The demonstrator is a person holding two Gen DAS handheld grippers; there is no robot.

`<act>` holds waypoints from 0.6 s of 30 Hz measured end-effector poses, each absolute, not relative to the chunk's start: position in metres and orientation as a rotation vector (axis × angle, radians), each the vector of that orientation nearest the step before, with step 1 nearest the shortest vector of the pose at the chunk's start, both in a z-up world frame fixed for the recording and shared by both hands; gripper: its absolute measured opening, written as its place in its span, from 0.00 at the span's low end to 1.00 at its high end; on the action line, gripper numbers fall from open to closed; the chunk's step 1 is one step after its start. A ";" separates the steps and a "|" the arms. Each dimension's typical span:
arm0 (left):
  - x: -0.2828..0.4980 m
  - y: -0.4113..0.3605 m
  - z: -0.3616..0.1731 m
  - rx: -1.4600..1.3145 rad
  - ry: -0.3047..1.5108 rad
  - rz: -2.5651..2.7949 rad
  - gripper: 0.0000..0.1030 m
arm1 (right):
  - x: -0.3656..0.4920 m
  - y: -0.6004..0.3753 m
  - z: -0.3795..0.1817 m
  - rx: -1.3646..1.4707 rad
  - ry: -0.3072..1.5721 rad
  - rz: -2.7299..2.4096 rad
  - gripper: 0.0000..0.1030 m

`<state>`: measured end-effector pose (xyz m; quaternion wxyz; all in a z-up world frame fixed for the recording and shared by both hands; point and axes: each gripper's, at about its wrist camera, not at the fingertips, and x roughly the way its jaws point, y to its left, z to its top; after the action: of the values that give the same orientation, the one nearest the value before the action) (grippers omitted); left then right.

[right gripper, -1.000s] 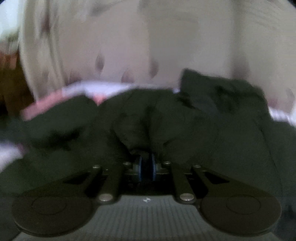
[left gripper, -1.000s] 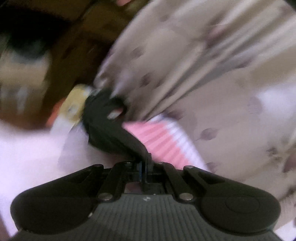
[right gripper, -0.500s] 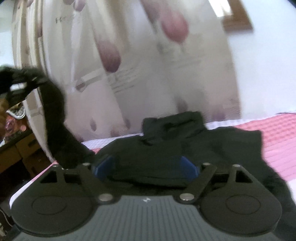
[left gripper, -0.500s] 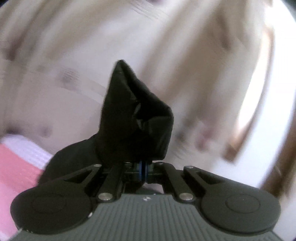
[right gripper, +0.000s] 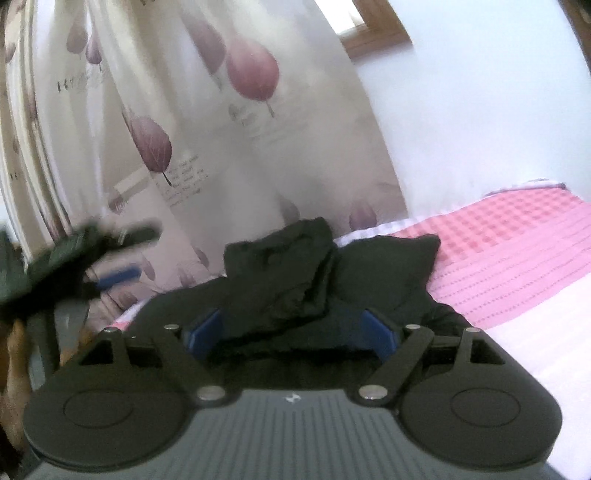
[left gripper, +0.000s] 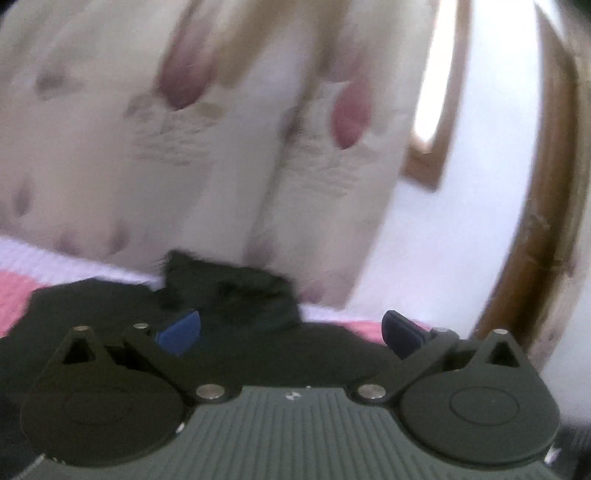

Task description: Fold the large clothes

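Fingers on both my left gripper (left gripper: 291, 328) and right gripper (right gripper: 291, 332) spread; I should pinch the black garment's (right gripper: 295, 273) far corners evenly.

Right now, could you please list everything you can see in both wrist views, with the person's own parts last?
black garment: one, black, lying bunched on the bed, a crumpled fold raised at its far edge.
bed cover: one, pink check with white border, under and to the right of the garment.
curtain: one, cream with mauve leaf print, hanging behind the bed.
wall: white, right of the curtain.
window frame: one, brown wood, partly hidden by the curtain.
wooden post: one, brown, at the right edge of the left wrist view.
left hand-held gripper: one, black with blue pads, open above the garment.
right hand-held gripper: one, black with blue pads, open over the garment.
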<state>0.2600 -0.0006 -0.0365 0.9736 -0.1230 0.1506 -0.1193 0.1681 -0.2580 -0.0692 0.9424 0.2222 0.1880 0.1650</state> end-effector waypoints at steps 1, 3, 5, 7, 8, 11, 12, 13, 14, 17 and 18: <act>0.259 0.011 -0.040 -0.248 0.312 -0.209 1.00 | 0.174 -0.260 -0.067 0.473 0.383 0.340 0.81; 0.260 0.041 -0.051 -0.238 0.327 -0.122 1.00 | 0.193 -0.261 -0.065 0.517 0.400 0.346 0.81; 0.267 0.071 -0.064 -0.241 0.350 -0.013 0.99 | 0.217 -0.257 -0.065 0.555 0.445 0.349 0.81; 0.274 0.101 -0.075 -0.280 0.369 0.082 0.99 | 0.246 -0.247 -0.069 0.563 0.483 0.340 0.81; 0.274 0.114 -0.081 -0.299 0.381 0.118 0.99 | 0.259 -0.242 -0.069 0.548 0.504 0.323 0.81; 0.273 0.150 -0.102 -0.373 0.431 0.196 0.99 | 0.307 -0.223 -0.079 0.511 0.613 0.325 0.53; 0.273 0.157 -0.108 -0.393 0.444 0.215 0.99 | 0.318 -0.213 -0.082 0.476 0.646 0.321 0.09; 0.274 0.163 -0.114 -0.409 0.457 0.236 0.99 | 0.326 -0.204 -0.084 0.438 0.674 0.303 0.04; 0.274 0.169 -0.119 -0.426 0.469 0.248 0.99 | 0.329 -0.196 -0.084 0.405 0.676 0.284 0.04; 0.270 0.182 -0.131 -0.503 0.476 0.248 0.99 | 0.311 -0.191 -0.060 0.343 0.519 0.302 0.02; 0.269 0.184 -0.131 -0.512 0.468 0.250 0.99 | 0.304 -0.196 -0.054 0.343 0.481 0.289 0.01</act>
<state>0.2693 0.1838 -0.1313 0.9328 -0.2504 0.2286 0.1223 0.3039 -0.1961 -0.0539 0.9464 0.1686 0.2362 0.1421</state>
